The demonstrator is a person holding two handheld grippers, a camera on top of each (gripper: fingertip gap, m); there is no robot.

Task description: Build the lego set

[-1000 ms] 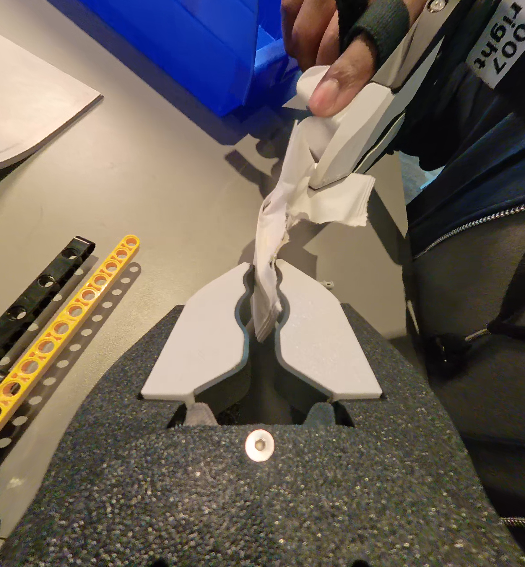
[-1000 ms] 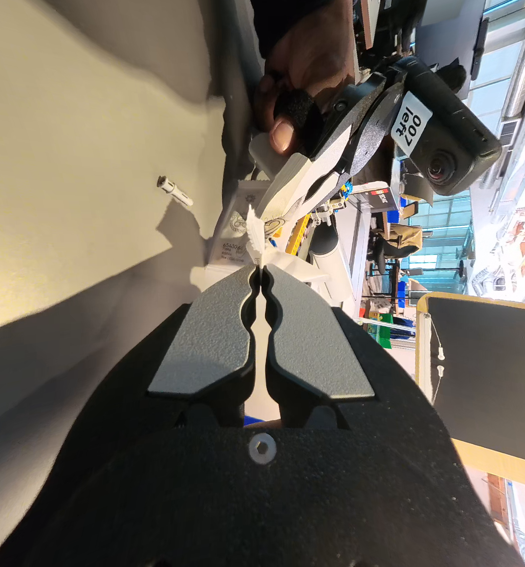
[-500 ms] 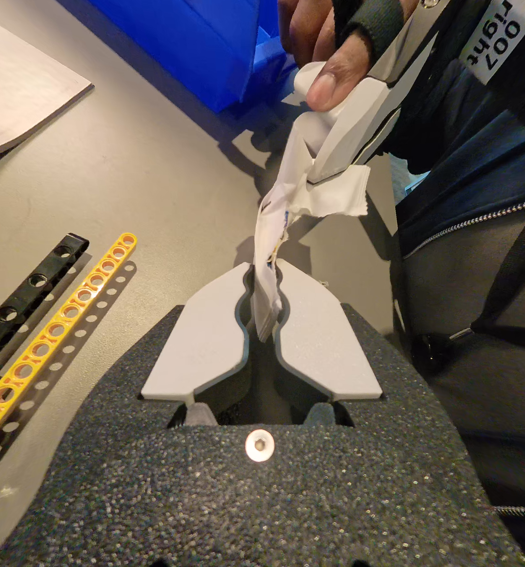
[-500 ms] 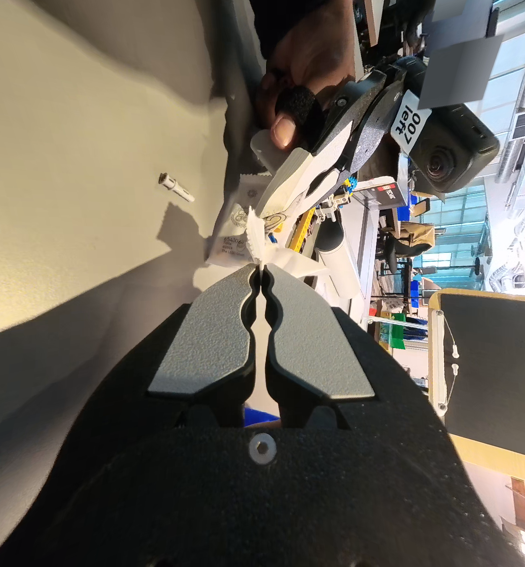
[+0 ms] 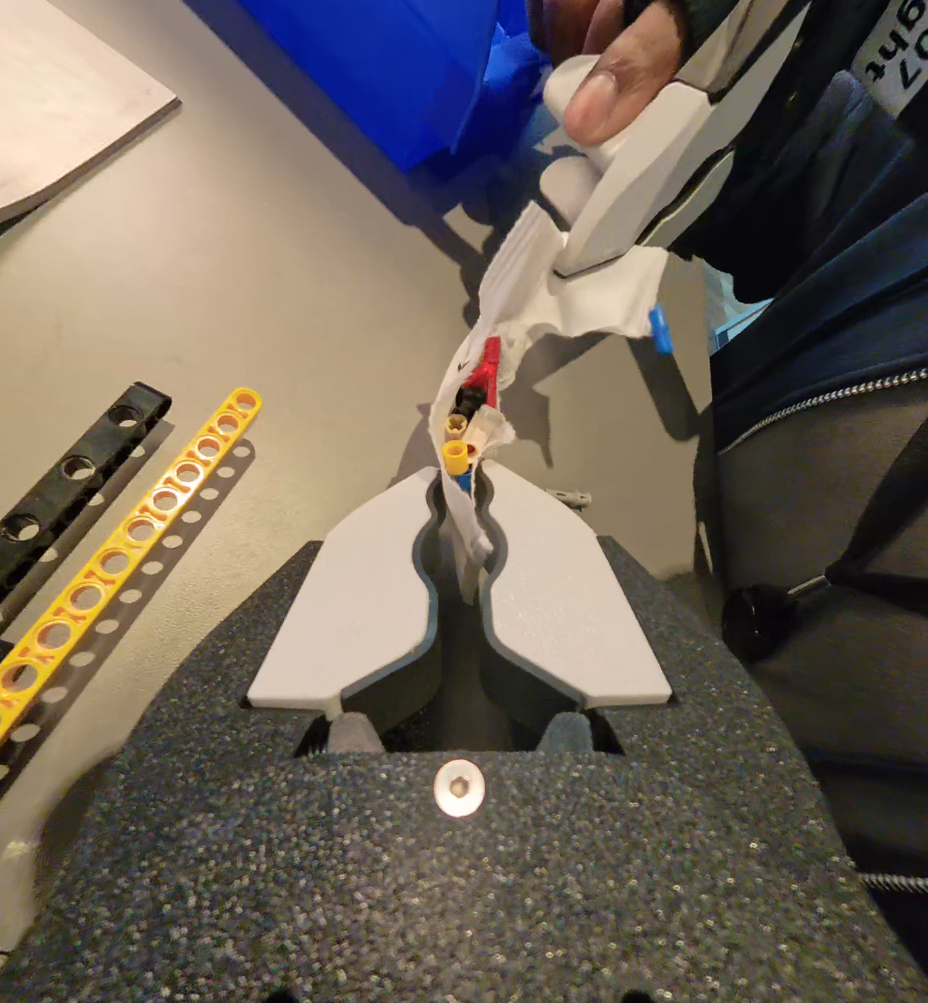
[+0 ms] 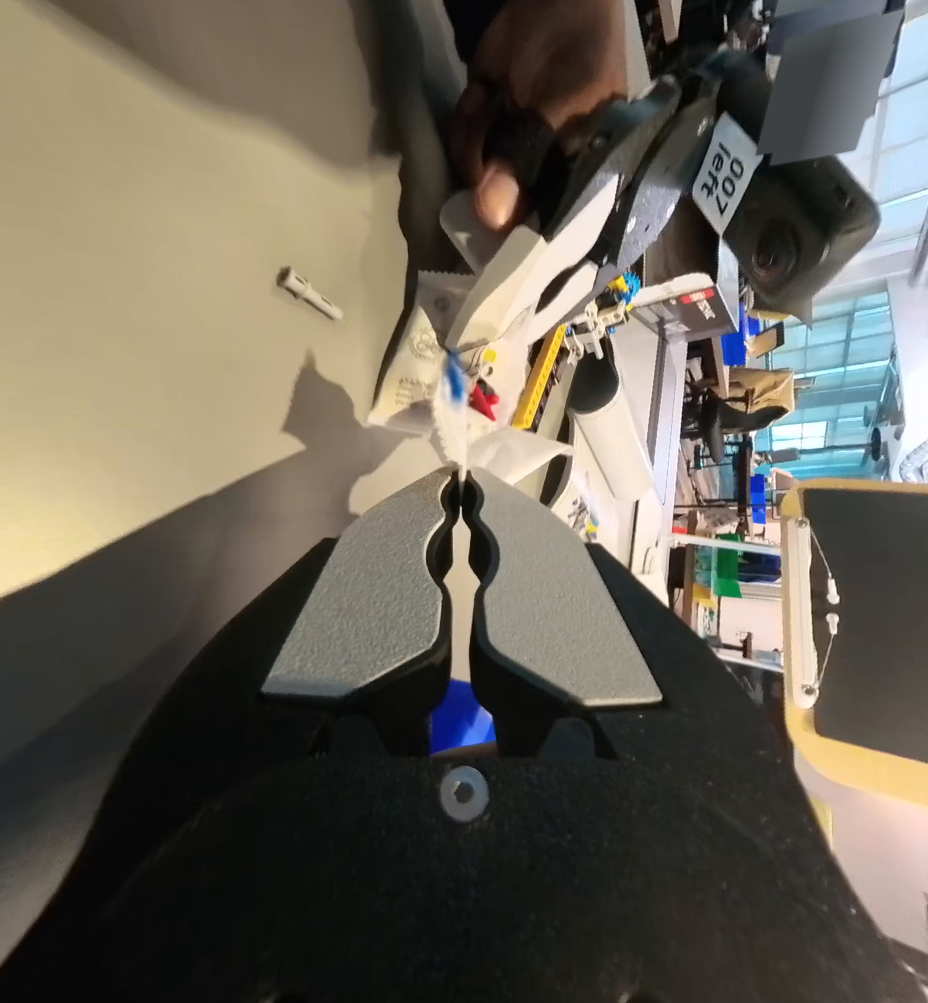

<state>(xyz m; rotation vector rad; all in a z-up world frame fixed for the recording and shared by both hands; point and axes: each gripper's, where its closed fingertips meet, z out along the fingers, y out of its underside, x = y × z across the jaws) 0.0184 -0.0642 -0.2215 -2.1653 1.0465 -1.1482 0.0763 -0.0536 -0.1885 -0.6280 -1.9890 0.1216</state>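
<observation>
Both grippers are shut on a white paper parts bag (image 5: 526, 304) held above the grey table. My left gripper (image 5: 464, 480) pinches its lower end. My right gripper (image 6: 460, 477) pinches the other end and shows as pale fingers (image 5: 630, 190) at the upper right of the left wrist view. The bag is torn open between them. Small parts show in the tear: a red piece (image 5: 486, 369), a yellow bush (image 5: 455, 450), a tan pin (image 5: 456, 424). A blue pin (image 5: 659, 328) is in the air beside the bag. The bag also shows in the right wrist view (image 6: 413, 374).
A yellow holed beam (image 5: 120, 553) and a black holed beam (image 5: 54, 505) lie on the table at left. A blue bin (image 5: 385, 70) stands behind. A white booklet (image 5: 33, 108) lies at top left. A grey pin (image 6: 309, 296) lies on the table. A person's jacket (image 5: 841, 488) is at right. Across from one pair of fingers to the other is roughly 8 centimetres.
The bag has ripped open as the right gripper pulled up and away. Coloured parts now show in the tear, and a blue pin has come out.
</observation>
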